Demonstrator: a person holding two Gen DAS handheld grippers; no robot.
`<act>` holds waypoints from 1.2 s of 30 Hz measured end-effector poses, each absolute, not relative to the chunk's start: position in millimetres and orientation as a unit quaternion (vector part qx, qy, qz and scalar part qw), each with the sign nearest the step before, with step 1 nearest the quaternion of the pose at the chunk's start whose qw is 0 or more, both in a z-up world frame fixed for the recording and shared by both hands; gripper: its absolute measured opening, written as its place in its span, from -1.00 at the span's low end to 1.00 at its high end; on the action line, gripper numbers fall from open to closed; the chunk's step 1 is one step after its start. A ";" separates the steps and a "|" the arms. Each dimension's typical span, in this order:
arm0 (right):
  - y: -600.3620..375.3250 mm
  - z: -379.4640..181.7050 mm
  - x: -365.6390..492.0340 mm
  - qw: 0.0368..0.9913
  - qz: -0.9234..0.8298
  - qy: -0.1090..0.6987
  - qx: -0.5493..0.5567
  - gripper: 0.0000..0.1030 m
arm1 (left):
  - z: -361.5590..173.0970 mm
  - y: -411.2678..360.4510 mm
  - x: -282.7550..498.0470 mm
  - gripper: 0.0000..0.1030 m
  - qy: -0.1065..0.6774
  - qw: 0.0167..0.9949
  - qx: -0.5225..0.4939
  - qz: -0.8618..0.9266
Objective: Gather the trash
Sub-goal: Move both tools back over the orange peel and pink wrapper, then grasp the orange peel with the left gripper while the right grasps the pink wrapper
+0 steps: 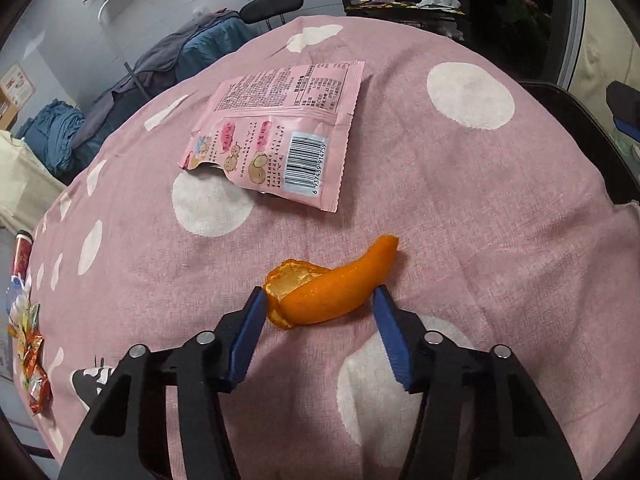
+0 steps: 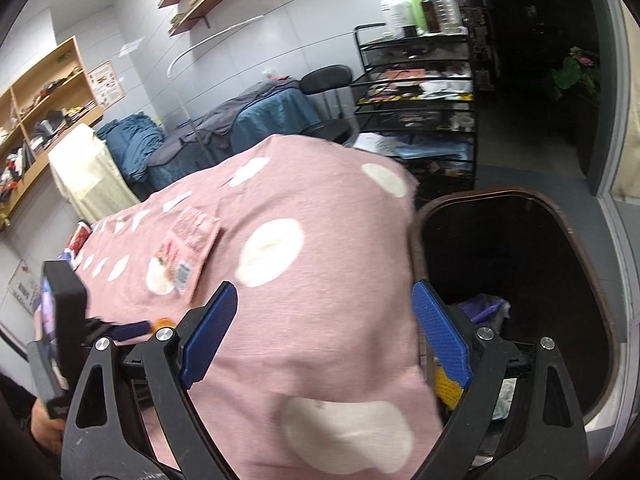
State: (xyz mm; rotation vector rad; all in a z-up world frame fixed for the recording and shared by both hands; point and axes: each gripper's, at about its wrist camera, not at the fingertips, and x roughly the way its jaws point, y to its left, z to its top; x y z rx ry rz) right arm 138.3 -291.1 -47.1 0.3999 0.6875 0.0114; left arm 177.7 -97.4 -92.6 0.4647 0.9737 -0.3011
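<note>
An orange peel (image 1: 332,290) lies on the pink dotted tablecloth (image 1: 460,216). My left gripper (image 1: 320,296) is open, its blue fingertips on either side of the peel's near end, low over the cloth. A torn pink snack wrapper (image 1: 280,136) lies flat beyond the peel; it also shows in the right wrist view (image 2: 188,252). My right gripper (image 2: 324,300) is open and empty, held above the table's right edge beside a dark trash bin (image 2: 520,272) with some rubbish in it. The left gripper's body (image 2: 60,320) shows at the left of the right wrist view.
Candy wrappers (image 1: 32,356) and a red can (image 1: 22,256) sit at the table's left edge. A black wire shelf cart (image 2: 420,100), a black chair (image 2: 328,84) and blue covered beds (image 2: 248,120) stand beyond the table.
</note>
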 end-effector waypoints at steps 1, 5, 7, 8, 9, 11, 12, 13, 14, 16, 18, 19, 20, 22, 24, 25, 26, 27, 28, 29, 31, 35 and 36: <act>-288.5 -46.6 140.8 0.920 0.018 0.337 0.201 0.71 | -91.8 -98.4 176.3 -0.28 0.460 0.847 0.220 -0.147; -276.4 -46.4 154.9 0.910 0.065 0.347 0.218 0.71 | -89.1 -95.3 174.3 -0.39 0.460 0.851 0.201 -0.155; -266.3 -46.9 165.6 0.904 0.085 0.358 0.216 0.71 | -84.7 -90.0 173.9 -0.45 0.458 0.857 0.179 -0.155; -261.4 -46.2 168.3 0.903 0.091 0.362 0.215 0.71 | -81.4 -83.8 173.5 -0.46 0.456 0.862 0.161 -0.153; -255.6 -46.5 172.2 0.900 0.099 0.366 0.214 0.71 | -79.0 -79.8 173.6 -0.49 0.454 0.865 0.149 -0.151; -244.3 -47.2 182.1 0.893 0.120 0.378 0.213 0.71 | -73.4 -70.1 172.3 -0.51 0.447 0.875 0.123 -0.143; -240.4 -48.1 187.0 0.890 0.127 0.384 0.213 0.71 | -70.2 -65.3 170.4 -0.51 0.441 0.880 0.111 -0.137; -233.7 -49.4 195.3 0.885 0.135 0.393 0.212 0.71 | -67.6 -61.6 168.4 -0.51 0.436 0.884 0.102 -0.133; -229.2 -50.8 198.1 0.882 0.140 0.397 0.210 0.71 | -64.5 -57.0 166.6 -0.51 0.431 0.889 0.091 -0.127; -220.8 -53.7 208.4 0.876 0.148 0.409 0.208 0.71 | -59.0 -47.9 161.4 -0.51 0.418 0.898 0.072 -0.115; -214.7 -57.1 218.3 0.868 0.153 0.421 0.212 0.69 | -55.3 -43.5 159.4 -0.51 0.412 0.903 0.058 -0.110; -212.4 -58.6 224.0 0.863 0.157 0.428 0.217 0.65 | -54.7 -39.9 158.6 -0.51 0.411 0.904 0.048 -0.110; -209.5 -60.1 229.5 0.858 0.162 0.434 0.223 0.61 | -54.9 -37.1 159.7 -0.51 0.411 0.904 0.042 -0.109; -204.4 -64.0 240.1 0.847 0.164 0.449 0.234 0.56 | -54.2 -33.0 163.6 -0.51 0.410 0.906 0.027 -0.105; -201.3 -68.5 247.5 0.840 0.164 0.459 0.239 0.52 | -54.2 -29.1 164.7 -0.51 0.409 0.906 0.016 -0.105; -198.7 -71.6 251.9 0.835 0.166 0.464 0.244 0.44 | -54.2 -28.0 165.7 -0.51 0.409 0.906 0.012 -0.105; -197.4 -73.9 255.5 0.832 0.166 0.468 0.248 0.37 | -54.3 -28.0 166.0 -0.51 0.408 0.907 0.010 -0.106; -195.8 -74.8 257.0 0.831 0.165 0.469 0.249 0.36 | -54.3 -26.1 165.1 -0.51 0.407 0.907 0.010 -0.107; -192.8 -75.0 260.0 0.830 0.165 0.470 0.250 0.32 | -54.4 -26.7 164.6 -0.51 0.406 0.908 0.011 -0.106; -191.3 -76.0 262.2 0.829 0.166 0.471 0.251 0.30 | -54.8 -26.6 164.5 -0.51 0.405 0.908 0.012 -0.106; -188.4 -79.1 268.0 0.823 0.171 0.476 0.258 0.28 | -54.7 -26.1 163.7 -0.51 0.403 0.909 0.014 -0.107; -180.5 -83.3 278.7 0.823 0.156 0.484 0.254 0.11 | -55.8 -27.2 162.2 -0.51 0.401 0.910 0.016 -0.107; -178.8 -86.0 281.8 0.820 0.152 0.487 0.259 0.07 | -56.0 -27.0 162.0 -0.51 0.400 0.910 0.016 -0.107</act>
